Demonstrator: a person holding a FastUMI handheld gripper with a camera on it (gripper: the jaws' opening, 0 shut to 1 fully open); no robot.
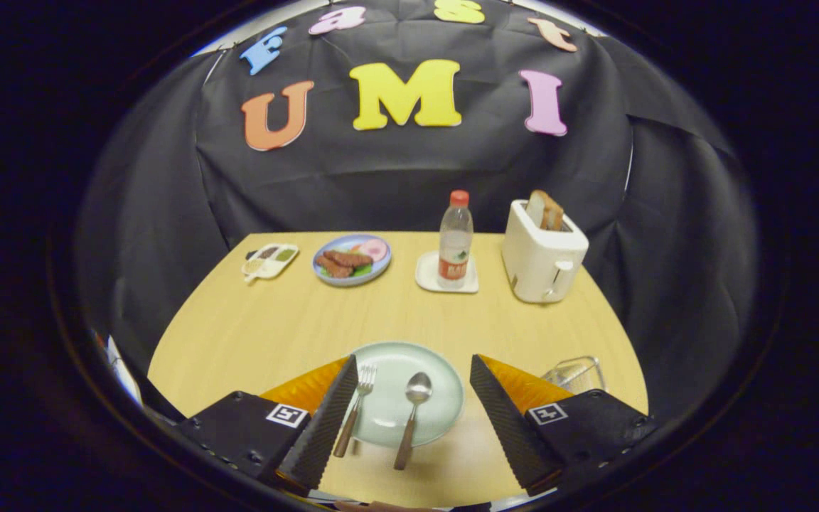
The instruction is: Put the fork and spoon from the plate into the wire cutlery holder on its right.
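Observation:
A pale green plate (438,377) lies on the wooden table (296,320) between my two fingers. On it rest a fork (355,408) with a brown handle, on the left, and a spoon (411,414) with a brown handle, beside it on the right; both handles stick out over the plate's near rim. The wire cutlery holder (576,372) stands to the plate's right, partly hidden behind my right finger. My gripper (413,366) hangs open above the plate with nothing held. The fork lies close to the left finger.
At the far side of the table stand a white toaster (542,262) with bread in it, a water bottle (455,242) on a white coaster, a blue plate of food (352,259) and a small sauce tray (269,260).

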